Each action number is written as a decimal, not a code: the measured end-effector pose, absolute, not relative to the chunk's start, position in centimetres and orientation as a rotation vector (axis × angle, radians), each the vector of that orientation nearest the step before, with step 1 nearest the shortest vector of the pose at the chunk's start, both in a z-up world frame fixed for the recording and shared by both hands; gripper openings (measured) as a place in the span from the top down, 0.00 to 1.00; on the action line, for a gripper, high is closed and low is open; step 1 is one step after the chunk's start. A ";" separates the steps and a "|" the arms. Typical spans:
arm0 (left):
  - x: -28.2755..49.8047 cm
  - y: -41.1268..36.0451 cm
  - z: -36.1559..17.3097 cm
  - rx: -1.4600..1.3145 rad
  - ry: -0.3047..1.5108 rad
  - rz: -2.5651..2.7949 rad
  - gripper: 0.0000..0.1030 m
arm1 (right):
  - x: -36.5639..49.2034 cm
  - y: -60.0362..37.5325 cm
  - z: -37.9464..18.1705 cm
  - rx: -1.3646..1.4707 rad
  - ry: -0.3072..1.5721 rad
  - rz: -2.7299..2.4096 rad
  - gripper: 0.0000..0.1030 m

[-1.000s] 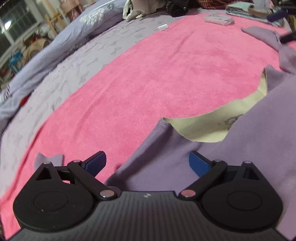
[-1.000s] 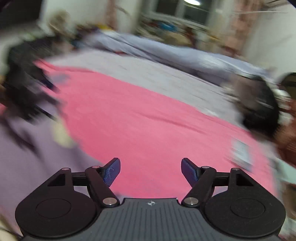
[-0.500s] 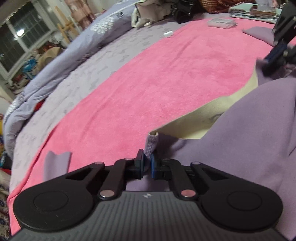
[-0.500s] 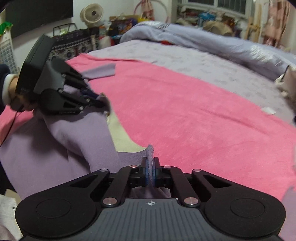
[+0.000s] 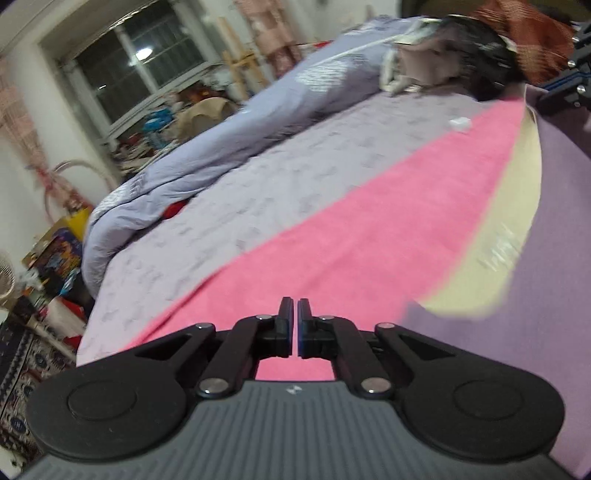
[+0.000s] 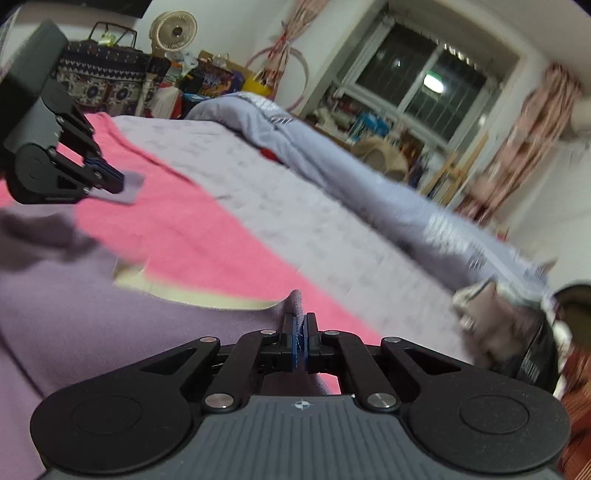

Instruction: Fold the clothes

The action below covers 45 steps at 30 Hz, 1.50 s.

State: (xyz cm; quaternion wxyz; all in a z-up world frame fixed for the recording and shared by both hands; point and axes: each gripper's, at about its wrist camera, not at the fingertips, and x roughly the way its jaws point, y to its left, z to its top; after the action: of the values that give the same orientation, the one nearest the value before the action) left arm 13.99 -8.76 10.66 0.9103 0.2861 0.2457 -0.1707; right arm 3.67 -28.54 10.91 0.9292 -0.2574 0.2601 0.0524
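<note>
Much of this is smeared by motion, so I go by what holds steady. My left tongs [image 5: 295, 321] are closed, with only a thin slit between the pads and pink showing through it. I see no cloth in that slit. From the right wrist view their tips overlap one small lilac patch [image 6: 129, 190] on the towel, and I cannot tell whether they pinch it or only sit in front of it.

My right tongs [image 6: 300, 332] are closed on the purple garment [image 6: 74, 295]. A ridge of its fabric stands up between the pads. There is one garment. It lies at the near side of the bed, to the right in the left wrist view and to the left in the right wrist view, and both frame edges cut it off. A pale cream inner face [image 5: 517, 236] shows along its far edge, and the print on it is too blurred to read.

Under the garment is one pink towel [image 5: 332, 240], spread on a lilac bedsheet [image 5: 295, 177]. One blue-grey duvet [image 5: 258, 122] is bunched along the far side. One small white object [image 5: 460, 123] sits on the sheet just beyond the towel's edge, and I cannot identify it. The dark heap at the far right is blurred. One window [image 6: 424, 77] and one fan [image 6: 173, 31] stand beyond the bed.
</note>
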 end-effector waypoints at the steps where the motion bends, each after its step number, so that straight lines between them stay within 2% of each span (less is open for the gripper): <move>1: 15.0 -8.8 10.8 0.577 0.518 -0.347 1.00 | 4.7 -28.5 10.4 -0.541 0.532 0.107 0.96; 3: 16.9 -8.4 10.6 0.532 0.588 -0.418 0.99 | 6.8 -28.5 9.5 -0.568 0.531 0.107 0.96; 5: 18.0 -7.8 9.7 0.485 0.712 -0.568 0.82 | 8.9 -28.5 8.6 -0.595 0.529 0.107 0.96; 6: 18.2 -7.6 8.9 0.470 0.776 -0.632 0.54 | 9.9 -28.5 8.1 -0.608 0.528 0.107 0.96; 7: 18.1 -7.5 8.2 0.474 0.810 -0.678 0.32 | 10.3 -28.7 7.4 -0.614 0.537 0.109 0.96; 8: 17.6 -7.6 7.5 0.508 0.799 -0.693 0.19 | 9.7 -29.0 6.3 -0.611 0.554 0.119 0.96; 11: 16.5 -8.1 5.9 0.623 0.755 -0.708 0.07 | 7.0 -29.8 4.2 -0.595 0.581 0.154 0.96; 14: 16.7 -8.6 4.8 0.659 0.772 -0.742 0.00 | 4.5 -30.4 3.1 -0.572 0.614 0.170 0.95; 15: 17.0 -8.7 4.7 0.640 0.778 -0.746 0.00 | 3.9 -30.5 2.8 -0.568 0.623 0.172 0.95; 16: 17.1 -8.7 4.6 0.616 0.786 -0.753 0.04 | 3.3 -30.5 2.6 -0.563 0.634 0.174 0.95; 20: 16.4 -8.2 4.8 0.518 0.811 -0.801 0.46 | 2.3 -30.7 1.9 -0.525 0.665 0.171 0.95; 21: 15.8 -8.3 5.0 0.524 0.799 -0.799 0.50 | 2.2 -30.8 1.9 -0.505 0.671 0.177 0.95; 22: 15.4 -8.4 5.2 0.532 0.787 -0.788 0.61 | 2.1 -31.0 1.9 -0.483 0.673 0.184 0.95; 23: 15.0 -8.5 5.4 0.533 0.780 -0.770 0.85 | 2.1 -31.1 2.1 -0.463 0.671 0.190 0.95; 24: 14.8 -8.4 5.6 0.531 0.775 -0.744 0.94 | 2.0 -31.2 2.3 -0.449 0.666 0.194 0.95; 29: 13.8 -7.2 7.3 0.508 0.719 -0.718 0.97 | 2.1 -31.7 3.4 -0.437 0.654 0.206 0.93; 31: 13.9 -6.9 7.5 0.533 0.705 -0.696 0.97 | 2.3 -31.7 3.5 -0.442 0.660 0.214 0.87; 32: 14.1 -6.8 7.5 0.537 0.710 -0.687 0.97 | 2.4 -31.7 3.6 -0.449 0.662 0.217 0.73; 33: 14.3 -6.7 7.4 0.537 0.714 -0.676 0.97 | 2.6 -31.7 3.7 -0.459 0.657 0.218 0.53; 35: 14.4 -6.7 7.2 0.530 0.714 -0.661 0.97 | 3.0 -31.7 3.9 -0.484 0.642 0.219 0.39; 37: 14.4 -6.8 7.1 0.528 0.709 -0.648 0.97 | 3.7 -31.5 4.3 -0.519 0.618 0.233 0.35; 38: 14.3 -7.0 7.0 0.534 0.702 -0.640 0.97 | 4.5 -31.5 4.5 -0.533 0.618 0.250 0.30; 41: 14.2 -7.3 6.9 0.548 0.677 -0.592 0.97 | 6.9 -31.4 4.8 -0.546 0.620 0.295 0.28; 44: 14.5 -7.3 6.8 0.540 0.674 -0.547 0.97 | 10.1 -31.5 4.7 -0.483 0.669 0.339 0.20; 45: 14.6 -7.3 6.8 0.540 0.671 -0.531 0.97 | 11.1 -31.5 4.2 -0.450 0.742 0.348 0.35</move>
State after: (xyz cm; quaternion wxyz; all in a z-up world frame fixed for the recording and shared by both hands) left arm 14.62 -7.26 6.82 0.8746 0.2588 0.3215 -0.2544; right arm 11.14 -31.49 4.22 0.8928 -0.2167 0.3575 0.1675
